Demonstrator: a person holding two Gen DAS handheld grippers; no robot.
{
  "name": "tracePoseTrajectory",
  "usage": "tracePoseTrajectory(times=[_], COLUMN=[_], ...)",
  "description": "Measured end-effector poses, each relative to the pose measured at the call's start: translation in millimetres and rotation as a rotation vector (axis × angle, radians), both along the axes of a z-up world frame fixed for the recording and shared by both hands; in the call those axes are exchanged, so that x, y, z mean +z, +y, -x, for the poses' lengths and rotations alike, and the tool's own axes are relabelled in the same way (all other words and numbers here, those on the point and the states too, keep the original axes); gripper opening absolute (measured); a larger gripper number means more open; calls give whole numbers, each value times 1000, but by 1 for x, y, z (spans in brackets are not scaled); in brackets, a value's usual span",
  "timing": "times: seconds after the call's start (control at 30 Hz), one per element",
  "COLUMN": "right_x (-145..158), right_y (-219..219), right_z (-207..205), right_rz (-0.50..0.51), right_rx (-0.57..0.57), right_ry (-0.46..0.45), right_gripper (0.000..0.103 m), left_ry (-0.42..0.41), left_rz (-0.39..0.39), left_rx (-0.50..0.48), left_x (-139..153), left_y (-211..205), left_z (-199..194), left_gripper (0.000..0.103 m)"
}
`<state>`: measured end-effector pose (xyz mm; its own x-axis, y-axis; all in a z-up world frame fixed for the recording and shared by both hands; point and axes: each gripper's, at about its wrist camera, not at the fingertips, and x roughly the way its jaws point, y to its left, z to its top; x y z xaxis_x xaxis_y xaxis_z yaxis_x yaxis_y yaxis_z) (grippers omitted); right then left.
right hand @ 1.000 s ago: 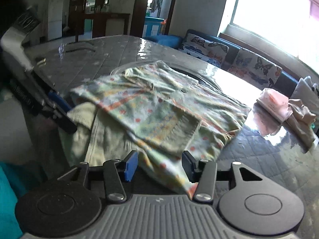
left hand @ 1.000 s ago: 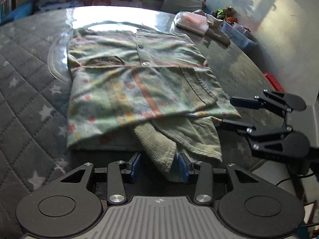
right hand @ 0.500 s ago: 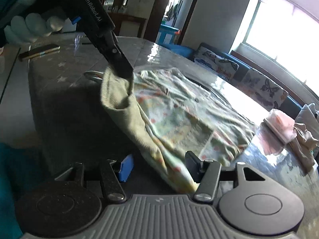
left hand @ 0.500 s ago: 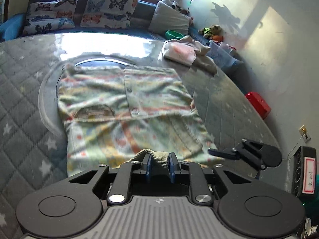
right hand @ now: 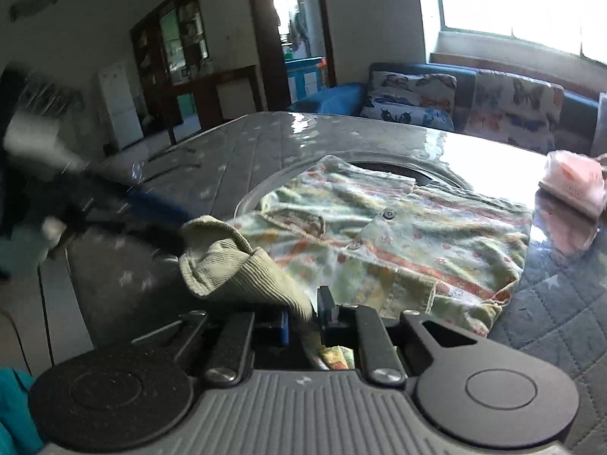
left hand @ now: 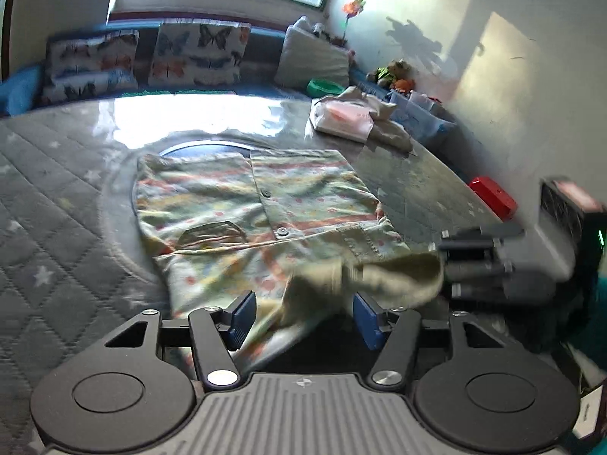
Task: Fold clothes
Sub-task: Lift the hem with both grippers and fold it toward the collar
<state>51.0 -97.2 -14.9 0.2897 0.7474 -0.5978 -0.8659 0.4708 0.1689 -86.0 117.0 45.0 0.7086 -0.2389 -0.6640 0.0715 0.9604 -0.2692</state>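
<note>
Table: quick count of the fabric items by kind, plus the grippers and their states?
Patterned button shirt, spread flat: 1
Olive corduroy garment, lifted off the near edge: 1
Pink-and-white folded bundle at the far side: 1
Beige garment beside the bundle: 1
Grippers: 2, right gripper clamped on the corduroy, left gripper open
Total: 4 fabric items, 2 grippers

Quilted grey table (left hand: pixel 57 204) bears patterned shirt (left hand: pixel 242 204); pink bundle (left hand: pixel 341 117).

Right tongs (right hand: pixel 303 318) clamp the shirt's corduroy hem (right hand: pixel 242 269)
</note>
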Motion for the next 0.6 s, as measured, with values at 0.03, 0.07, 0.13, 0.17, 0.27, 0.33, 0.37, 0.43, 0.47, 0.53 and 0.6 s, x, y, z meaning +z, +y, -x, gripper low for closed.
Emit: tracePoseTrajectory(times=[0.03, 0.07, 0.13, 0.17, 0.27, 0.33, 0.37, 0.43, 0.47, 0.53, 0.6], right_x=[1, 2, 3, 4, 7, 8, 8, 7, 7, 5, 4], right_y=[0, 1, 2, 3, 4, 5, 5, 5, 4, 3, 0], right_z=[-1, -2, -4, -5, -8, -10, -10, -9, -9, -6, -3], right_rz=[-2, -4, -7, -8, -13, -16, -16, -17, -17, -22, -30], right_rx=[-3, -5, -8, -10, -16, -19, -21, -26, -27, -31, -35], right_ry=[3, 4, 5, 6, 8, 9, 9, 9, 7, 0, -6], right_gripper=[12, 12, 12, 12, 12, 12, 12, 12, 11, 10, 9], left_ry=[-3, -5, -15, -24, -59, -79, -88, -110, -124, -139, -149], left_rz=[-18, -50, -126, -161, -281, -352, -386, -455, -493, -553, -585], left_rx=[4, 9, 18, 17, -12, -47, -65, -102, -120, -155, -165], left_x=[-2, -4, -8, -10, -16, -23, -27, -34, -38, -45, -50], left_y=[1, 1, -1, -3, -11, -17, -20, -26, -29, -32, -31], left_z=[4, 7, 9, 9, 10, 9, 9, 8, 9, 9, 9], left_gripper=[61, 61, 61, 61, 62, 62, 62, 59, 51, 32, 14])
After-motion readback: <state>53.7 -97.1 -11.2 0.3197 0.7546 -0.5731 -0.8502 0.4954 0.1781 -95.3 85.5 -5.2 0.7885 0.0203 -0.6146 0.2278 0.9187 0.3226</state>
